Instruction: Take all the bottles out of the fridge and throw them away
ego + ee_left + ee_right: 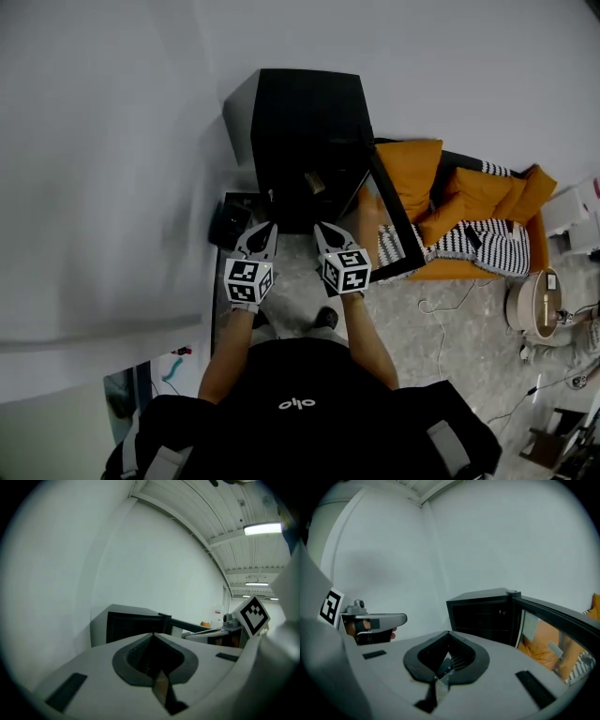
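Note:
The black mini fridge [305, 131] stands against the white wall with its glass door [392, 225] swung open to the right. Inside its dark opening shows a small brownish thing [313, 181], too small to tell what it is. My left gripper [265, 229] and right gripper [322, 229] are side by side just in front of the opening, both shut with nothing in them. In the left gripper view the shut jaws [152, 634] point at the fridge [133, 625]. The right gripper view has the shut jaws [449, 633] below the fridge [483, 613] and its door [555, 618].
A black bin-like thing [228, 223] sits on the floor left of the fridge. An orange sofa [473, 202] with a striped cloth [487, 246] stands behind the door. A round tan appliance [534, 302] and cables lie on the right.

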